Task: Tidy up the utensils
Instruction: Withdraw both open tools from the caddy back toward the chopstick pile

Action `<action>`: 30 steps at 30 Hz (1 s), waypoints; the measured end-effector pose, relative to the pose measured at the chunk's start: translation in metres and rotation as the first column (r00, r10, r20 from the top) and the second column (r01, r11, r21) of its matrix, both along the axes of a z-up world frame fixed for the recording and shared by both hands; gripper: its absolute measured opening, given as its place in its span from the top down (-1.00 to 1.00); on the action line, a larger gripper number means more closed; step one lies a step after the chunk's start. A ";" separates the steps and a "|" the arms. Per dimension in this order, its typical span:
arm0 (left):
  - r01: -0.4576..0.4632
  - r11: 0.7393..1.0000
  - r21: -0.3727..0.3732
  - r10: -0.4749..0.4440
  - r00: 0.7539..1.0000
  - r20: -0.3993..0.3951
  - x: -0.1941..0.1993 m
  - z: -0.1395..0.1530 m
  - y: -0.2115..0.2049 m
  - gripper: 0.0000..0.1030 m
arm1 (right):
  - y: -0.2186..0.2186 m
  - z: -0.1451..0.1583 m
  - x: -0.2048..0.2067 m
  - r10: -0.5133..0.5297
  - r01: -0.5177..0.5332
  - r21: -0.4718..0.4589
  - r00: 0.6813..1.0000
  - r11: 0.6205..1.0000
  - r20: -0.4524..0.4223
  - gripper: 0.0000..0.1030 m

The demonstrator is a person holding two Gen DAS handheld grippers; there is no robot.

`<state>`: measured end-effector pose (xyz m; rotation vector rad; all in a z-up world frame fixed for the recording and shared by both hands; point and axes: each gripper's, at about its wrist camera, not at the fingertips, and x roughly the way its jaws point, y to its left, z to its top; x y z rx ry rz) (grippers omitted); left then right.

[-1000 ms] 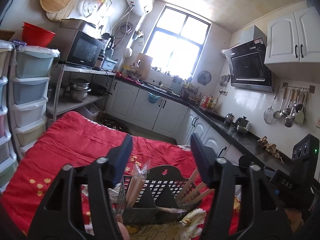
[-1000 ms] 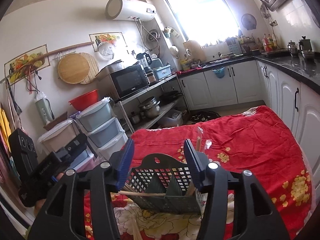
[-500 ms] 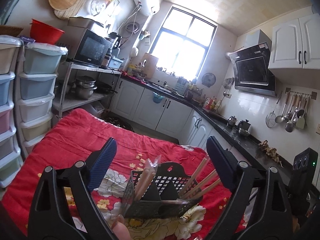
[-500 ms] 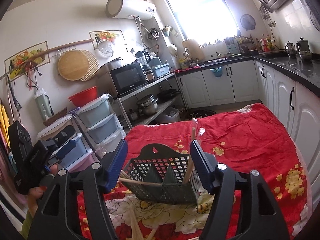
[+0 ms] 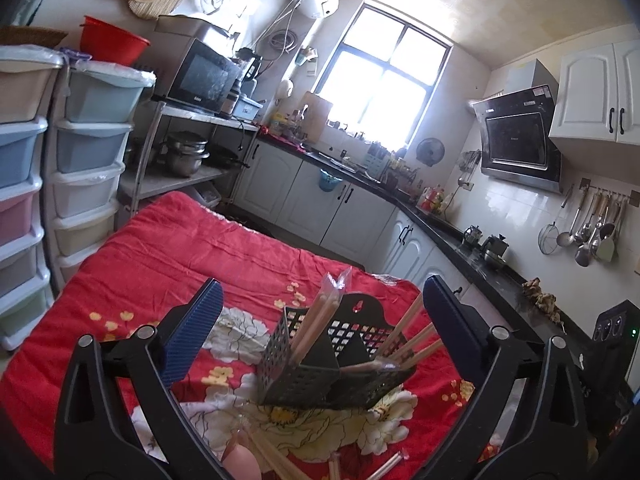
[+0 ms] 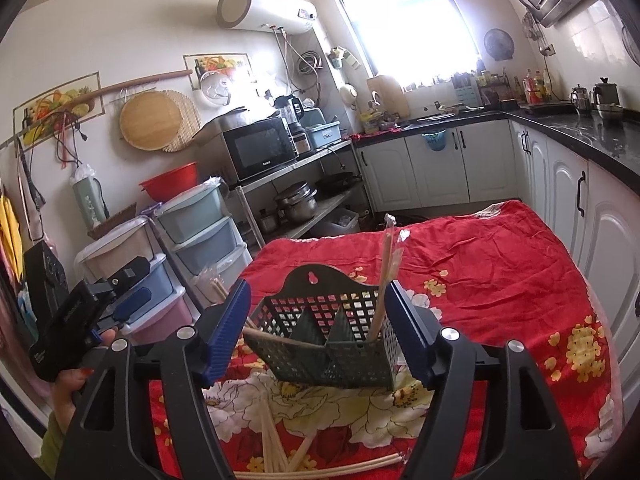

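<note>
On the red floral cloth [image 5: 168,240] that covered the tabletop, the dark mesh caddy [image 6: 328,340] stood upright near my edge, its hanging tab at the back and its dividers splitting it into compartments. Wrapped chopsticks [image 5: 320,320] leaned up out of one end compartment, and bare chopsticks [image 5: 416,336] fanned out of the other end. In the right view one pair lay slanted across the caddy's front rim instead of standing inside. Loose chopsticks [image 6: 280,452] lay flat on the cloth in front of the caddy, some crossing each other, close below both cameras.

My left hand-held gripper [image 5: 320,336] hung in front of the caddy with its fingers spread wide and nothing between them. My right hand-held gripper [image 6: 320,332] was spread as well, empty, with a finger on either side of the caddy; whether the pads touched its walls I could not tell.

I judged the sorting to be partway done: several pairs were already housed, and the ones on the cloth were not. The next move, as I saw it, called for lowering one gripper to a loose pair, pinching it near the middle so it would not swing, then tipping it upright and dropping it into a compartment.
</note>
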<state>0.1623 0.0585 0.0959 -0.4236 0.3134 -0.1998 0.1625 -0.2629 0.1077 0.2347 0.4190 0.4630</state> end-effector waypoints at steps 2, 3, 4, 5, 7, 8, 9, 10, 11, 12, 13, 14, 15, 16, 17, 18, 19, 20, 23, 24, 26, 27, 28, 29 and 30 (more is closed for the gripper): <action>0.000 1.000 -0.001 0.000 1.000 -0.009 -0.003 -0.003 0.000 -0.79 | 0.001 -0.001 -0.003 0.002 -0.002 -0.005 1.000 1.000 -0.001 -0.32; -0.002 1.000 -0.001 0.002 1.000 -0.012 -0.004 -0.004 0.000 -0.79 | 0.002 -0.002 -0.004 0.003 -0.003 -0.008 1.000 1.000 -0.002 -0.33; -0.003 1.000 0.001 0.003 1.000 -0.015 -0.006 -0.006 0.000 -0.79 | 0.002 -0.003 -0.006 0.004 -0.004 -0.011 1.000 1.000 -0.003 -0.34; -0.004 1.000 0.002 0.004 1.000 -0.017 -0.007 -0.007 -0.001 -0.79 | 0.003 -0.004 -0.007 0.007 -0.007 -0.014 1.000 1.000 -0.005 -0.34; -0.008 1.000 0.006 0.008 1.000 -0.023 -0.010 -0.010 -0.001 -0.79 | 0.004 -0.006 -0.010 0.011 -0.011 -0.021 1.000 1.000 -0.010 -0.37; -0.009 1.000 0.006 0.009 1.000 -0.028 -0.012 -0.012 -0.001 -0.79 | 0.005 -0.008 -0.011 0.012 -0.013 -0.024 1.000 1.000 -0.013 -0.37; -0.008 1.000 0.005 0.009 0.999 -0.033 -0.012 -0.014 0.000 -0.79 | 0.006 -0.009 -0.012 0.015 -0.016 -0.026 1.000 1.000 -0.015 -0.37; -0.007 1.000 0.004 0.007 0.999 -0.040 -0.013 -0.016 0.000 -0.79 | 0.007 -0.010 -0.012 0.017 -0.018 -0.029 1.000 0.999 -0.017 -0.37; -0.007 1.000 0.003 0.007 0.999 -0.045 -0.014 -0.017 0.000 -0.79 | 0.007 -0.012 -0.014 0.018 -0.019 -0.031 1.000 0.999 -0.021 -0.38; -0.009 1.000 0.003 0.009 0.999 -0.051 -0.015 -0.019 0.001 -0.79 | 0.008 -0.013 -0.014 0.019 -0.020 -0.032 1.000 0.999 -0.025 -0.38; -0.010 1.000 0.001 0.010 0.998 -0.059 -0.016 -0.021 0.002 -0.79 | 0.008 -0.014 -0.015 0.021 -0.022 -0.034 0.999 0.999 -0.031 -0.38; -0.011 1.000 0.000 0.011 0.998 -0.064 -0.017 -0.023 0.002 -0.79 | 0.009 -0.016 -0.015 0.024 -0.025 -0.034 0.999 0.999 -0.036 -0.38; -0.011 1.000 0.000 0.011 0.998 -0.068 -0.018 -0.024 0.002 -0.79 | 0.010 -0.018 -0.016 0.026 -0.028 -0.036 0.999 0.999 -0.042 -0.38; -0.013 1.000 0.001 0.013 0.997 -0.074 -0.019 -0.026 0.003 -0.79 | 0.010 -0.020 -0.016 0.028 -0.030 -0.038 0.999 0.999 -0.047 -0.38; -0.014 1.000 0.001 0.014 0.997 -0.079 -0.020 -0.027 0.003 -0.79 | 0.011 -0.022 -0.017 0.030 -0.033 -0.040 0.998 0.999 -0.052 -0.38; -0.015 1.000 0.001 0.015 0.996 -0.083 -0.021 -0.029 0.003 -0.79 | 0.012 -0.025 -0.019 0.033 -0.036 -0.042 0.998 0.998 -0.058 -0.38; -0.015 1.000 0.000 0.015 0.996 -0.089 -0.021 -0.031 0.004 -0.79 | 0.012 -0.027 -0.019 0.033 -0.036 -0.043 0.997 0.998 -0.063 -0.38; -0.015 1.000 -0.002 0.014 0.995 -0.097 -0.022 -0.033 0.004 -0.79 | 0.013 -0.029 -0.020 0.035 -0.038 -0.044 0.997 0.998 -0.069 -0.38; -0.012 1.000 0.001 0.012 0.993 -0.115 -0.022 -0.039 0.004 -0.79 | 0.015 -0.034 -0.021 0.040 -0.044 -0.045 0.996 0.998 -0.085 -0.38; -0.012 1.000 0.002 0.013 0.993 -0.119 -0.023 -0.041 0.004 -0.79 | 0.015 -0.036 -0.022 0.042 -0.047 -0.046 0.995 0.998 -0.089 -0.38; -0.012 1.000 0.000 0.012 0.992 -0.128 -0.024 -0.044 0.004 -0.79 | 0.016 -0.040 -0.023 0.047 -0.052 -0.050 0.994 0.997 -0.098 -0.38; -0.012 1.000 -0.001 0.012 0.991 -0.131 -0.024 -0.045 0.004 -0.79 | 0.017 -0.041 -0.023 0.049 -0.054 -0.051 0.994 0.997 -0.101 -0.38; -0.013 1.000 0.001 0.013 0.991 -0.136 -0.024 -0.047 0.004 -0.79 | 0.017 -0.043 -0.024 0.052 -0.058 -0.053 0.993 0.997 -0.105 -0.38; -0.015 1.000 0.000 0.014 0.990 -0.141 -0.024 -0.048 0.005 -0.79 | 0.018 -0.044 -0.024 0.055 -0.061 -0.055 0.993 0.997 -0.109 -0.38; -0.015 1.000 -0.001 0.015 0.990 -0.143 -0.025 -0.050 0.005 -0.79 | 0.019 -0.046 -0.025 0.057 -0.064 -0.058 0.992 0.996 -0.114 -0.38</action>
